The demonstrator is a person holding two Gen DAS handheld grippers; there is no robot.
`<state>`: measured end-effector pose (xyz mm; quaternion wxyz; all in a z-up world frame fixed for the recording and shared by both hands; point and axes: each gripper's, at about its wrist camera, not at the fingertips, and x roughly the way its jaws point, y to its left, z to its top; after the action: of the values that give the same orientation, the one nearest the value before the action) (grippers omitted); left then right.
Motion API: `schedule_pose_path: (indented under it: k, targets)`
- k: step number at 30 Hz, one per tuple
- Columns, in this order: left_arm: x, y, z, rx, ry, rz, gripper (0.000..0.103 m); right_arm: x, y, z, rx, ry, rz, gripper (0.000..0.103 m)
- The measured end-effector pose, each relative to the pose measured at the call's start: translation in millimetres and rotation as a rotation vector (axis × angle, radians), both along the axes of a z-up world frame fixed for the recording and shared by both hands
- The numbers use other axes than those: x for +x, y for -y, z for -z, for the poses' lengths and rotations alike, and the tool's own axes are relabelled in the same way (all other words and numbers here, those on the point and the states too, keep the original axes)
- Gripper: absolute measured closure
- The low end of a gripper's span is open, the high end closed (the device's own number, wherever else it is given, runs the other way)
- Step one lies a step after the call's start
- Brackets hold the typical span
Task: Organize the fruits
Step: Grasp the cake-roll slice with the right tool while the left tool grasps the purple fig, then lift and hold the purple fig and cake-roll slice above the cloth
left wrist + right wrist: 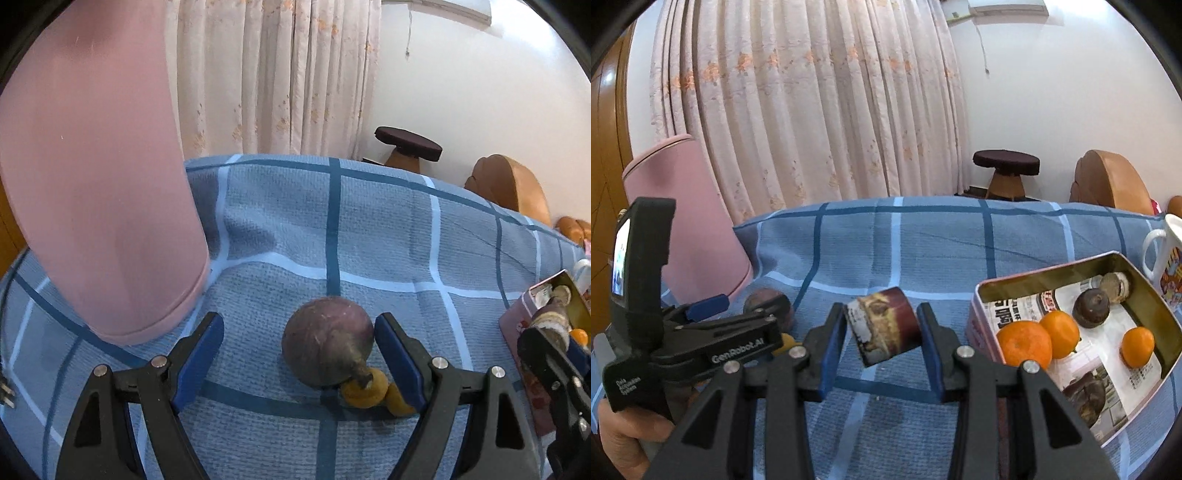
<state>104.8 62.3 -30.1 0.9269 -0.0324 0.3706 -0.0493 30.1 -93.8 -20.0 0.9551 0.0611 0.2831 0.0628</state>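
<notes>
Left wrist view: nearest the camera, the left gripper point(301, 354) had its two blue-padded jaws spread wide, gripping nothing; between them, closer to the right-hand pad and perhaps just touching it, a round purple-brown fruit point(327, 339) lay on the blue checked cloth point(388, 229); its stalk pointed back toward the camera, over two small dried orange pieces point(365, 389); the fruit sat off-centre, so the jaws would probably need to shift slightly rightward before closing; a tall pink container point(99, 184) stood just to the left; at the far right edge the right gripper point(554, 332) showed, carrying something above a tin.

Right wrist view: nearest the camera, the right gripper point(882, 332) had its jaws drawn in and clamped on a short purple cylinder-shaped piece point(884, 325), worn pale at one end, its long axis running across between the pads, lifted clear of the cloth point(942, 240); the open metal tin point(990, 291) lay to the right and slightly ahead, lined with printed paper, already holding three oranges point(1025, 343) and several dark fruits point(1091, 308); a white mug point(1167, 258) stood beyond it; the held piece looked bound rightward for the tin; to the left, the left gripper point(746, 314) reached toward the round fruit point(768, 301), a hand point(620, 435) gripping its handle.
</notes>
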Motion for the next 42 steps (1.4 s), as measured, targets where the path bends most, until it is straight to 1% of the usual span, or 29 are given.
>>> schedule_pose_path:
  k: [2,4,5,6,7,8,9,13,15,16,18,20,22,23,25,28,31,36,42]
  targets:
    - [4,-2,5,-0.024,-0.038,0.018,0.019,1,0,0,0.002,-0.002,0.000,0.061]
    - [9,-2,12,-0.054,-0.082,0.037,0.022,1,0,0,0.000,0.001,0.003,0.061]
    - [11,-3,13,-0.083,-0.093,0.047,0.027,1,1,0,0.000,0.002,0.004,0.061]
    - [11,-4,13,-0.106,-0.092,0.058,0.039,1,1,0,0.000,0.002,0.004,0.061]
    - [10,-4,12,-0.136,-0.082,0.081,0.047,1,1,1,0.002,0.001,0.005,0.061]
    - [9,-4,10,-0.150,-0.074,0.091,0.049,2,1,1,0.003,0.000,0.005,0.061]
    - [8,-5,10,-0.145,-0.076,0.084,0.049,1,1,1,0.002,0.001,0.005,0.061]
    - [6,-13,9,-0.174,-0.067,0.069,0.049,1,2,1,0.003,0.003,0.005,0.061]
    - [-4,-20,4,-0.171,-0.028,0.044,0.049,0,1,0,0.006,0.010,0.003,0.061]
    - [-10,-21,-1,-0.161,0.006,0.034,0.049,0,1,0,0.007,0.013,0.002,0.061]
    - [-23,-19,-11,-0.107,0.074,0.019,0.049,-2,0,-2,0.001,0.027,0.001,0.061]
    - [-40,-16,-20,-0.031,0.153,-0.012,0.049,-6,-1,-3,-0.008,0.043,0.003,0.061]
    - [-50,-16,-26,0.016,0.203,-0.040,0.049,-8,-3,-5,-0.017,0.057,0.008,0.061]
    - [-55,-16,-27,0.030,0.215,-0.053,0.049,-9,-3,-5,-0.023,0.064,0.012,0.061]
    - [-63,-17,-29,0.033,0.224,-0.074,0.049,-11,-4,-6,-0.033,0.074,0.018,0.061]
    - [-72,-20,-28,0.015,0.219,-0.081,0.049,-13,-4,-6,-0.037,0.073,0.019,0.061]
    - [-78,-19,-29,0.012,0.223,-0.091,0.049,-17,-4,-7,-0.044,0.085,0.027,0.061]
    - [-79,-9,-26,0.007,0.228,-0.108,0.049,-26,-11,-9,-0.076,0.101,0.023,0.061]
    - [-87,-8,-25,-0.005,0.234,-0.121,0.049,-37,-14,-9,-0.092,0.109,0.006,0.061]
